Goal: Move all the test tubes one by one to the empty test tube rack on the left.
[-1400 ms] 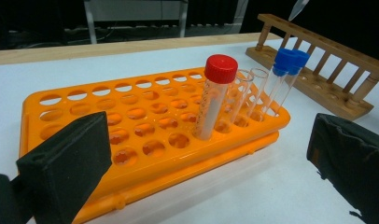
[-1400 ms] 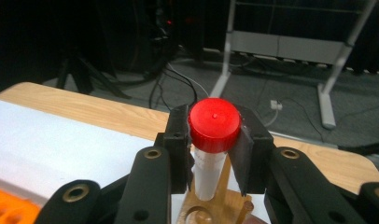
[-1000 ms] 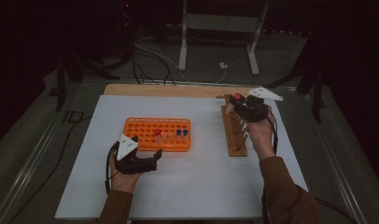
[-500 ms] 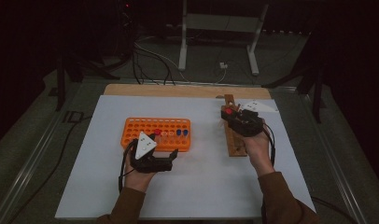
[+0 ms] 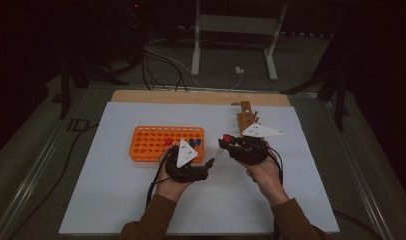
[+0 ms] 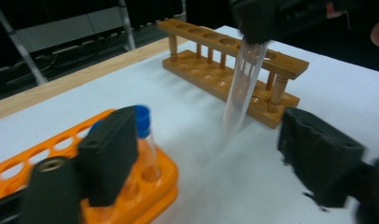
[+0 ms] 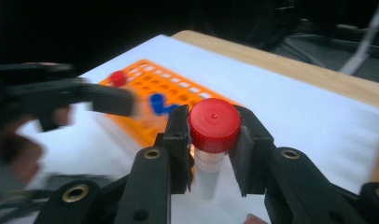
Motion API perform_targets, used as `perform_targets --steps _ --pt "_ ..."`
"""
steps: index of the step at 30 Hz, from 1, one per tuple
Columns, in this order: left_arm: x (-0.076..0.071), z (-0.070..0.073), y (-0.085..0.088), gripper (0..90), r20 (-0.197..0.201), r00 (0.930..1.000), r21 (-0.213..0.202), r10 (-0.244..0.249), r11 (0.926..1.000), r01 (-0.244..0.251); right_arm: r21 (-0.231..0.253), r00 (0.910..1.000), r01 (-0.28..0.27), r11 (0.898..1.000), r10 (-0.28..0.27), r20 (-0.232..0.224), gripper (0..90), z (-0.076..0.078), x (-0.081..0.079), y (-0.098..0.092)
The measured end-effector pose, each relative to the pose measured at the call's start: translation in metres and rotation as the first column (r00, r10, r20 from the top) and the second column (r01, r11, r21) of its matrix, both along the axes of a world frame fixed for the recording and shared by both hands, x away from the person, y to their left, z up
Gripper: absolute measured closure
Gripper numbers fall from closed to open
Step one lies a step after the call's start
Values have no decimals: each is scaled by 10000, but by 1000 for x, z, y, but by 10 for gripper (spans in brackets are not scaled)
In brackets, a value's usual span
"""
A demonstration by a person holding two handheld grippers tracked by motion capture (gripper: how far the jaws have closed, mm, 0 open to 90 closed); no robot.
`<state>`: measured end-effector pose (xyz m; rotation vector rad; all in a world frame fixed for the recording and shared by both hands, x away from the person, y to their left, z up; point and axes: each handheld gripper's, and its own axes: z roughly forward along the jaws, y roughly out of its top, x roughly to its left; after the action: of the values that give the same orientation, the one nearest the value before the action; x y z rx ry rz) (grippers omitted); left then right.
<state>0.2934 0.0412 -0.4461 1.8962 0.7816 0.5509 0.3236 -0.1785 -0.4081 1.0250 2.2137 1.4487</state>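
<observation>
I have the right gripper [image 5: 225, 145] clamped on a tube [image 7: 211, 154] just under its red cap [image 7: 214, 124], fingers [image 7: 178, 140] pinching the neck from both sides so the clear barrel hangs free below them. That high grip leaves the whole lower length open, which I judge is the point: the left gripper [image 5: 209, 164] sits just beside it, near the middle of the counter [image 5: 116, 200] and closer to the front edge than the back, placed to take the barrel. Its jaws have just been closing, yet the fingers [image 6: 108, 154] are still spread, and in the left gripper view the tube hangs between and beyond them without either pad pressing on it. The tube is smooth, see-through plastic, round in section and tapering toward its tip; the cap is a ribbed screw type, matte red. The finger pads are black blocks with a rough, foam-like face, good for gripping slick plastic. Left of my grippers the orange rack [image 5: 151, 145] lies toward the counter's middle, a moulded plastic tray pierced with rows of round holes, with a blue-capped tube [image 6: 143, 135] and a red-capped one standing in it. The wooden rack [image 6: 229, 70], drilled rails on turned pegs, stands nearer the back right, on the white sheet over the counter's bare wood strip.
</observation>
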Motion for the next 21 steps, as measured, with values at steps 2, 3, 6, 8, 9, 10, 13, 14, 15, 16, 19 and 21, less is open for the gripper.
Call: perform_targets --steps 2,3,6,8,9,10,13,14,15,16,19,21 --pt "2 0 -4 328 -37 9998 -9 -172 9999 172 -82 9997 -240 9997 240 20 705 0 -3 6" --pt "2 -1 -5 361 -41 9997 2 -225 9997 225 -99 9994 -350 9993 350 -1 704 0 -5 9" --pt "2 -1 -9 465 -78 9988 -53 -489 9988 489 -135 9983 -580 9982 580 -36 704 0 -8 16" --pt "2 -1 -9 526 -82 9982 -143 -601 9981 600 -99 9977 -669 9977 668 -84 704 -1 -9 19" --pt "2 -1 -8 553 -87 9978 -143 -663 9977 661 -89 9974 -707 9975 706 -103 704 -2 -9 19" --pt "3 -1 -7 585 -110 9974 -183 -710 9973 708 -36 9970 -760 9971 759 -174 704 -2 -9 20" --pt "4 -1 -6 633 -171 9965 -264 -818 9963 813 118 9964 -809 9967 812 -254 704 -3 -8 22" --pt "4 -1 -5 665 -179 9958 -292 -900 9956 895 142 9962 -818 9965 822 -281 704 -3 -8 22" --pt "4 -1 -5 701 -164 9954 -259 -943 9952 939 200 9959 -841 9963 847 -314 704 -3 -8 22" --pt "4 -2 -5 717 -160 9950 -242 -990 9948 986 186 9960 -838 9963 844 -309 704 -4 -8 23" --pt "3 -2 -5 740 -178 9946 -190 -1021 9946 1018 152 9960 -856 9962 860 -240 677 -4 -8 24" --pt "4 -3 -3 741 -210 9953 -207 -950 9953 946 305 9955 -911 9954 919 -246 614 -5 -8 22"
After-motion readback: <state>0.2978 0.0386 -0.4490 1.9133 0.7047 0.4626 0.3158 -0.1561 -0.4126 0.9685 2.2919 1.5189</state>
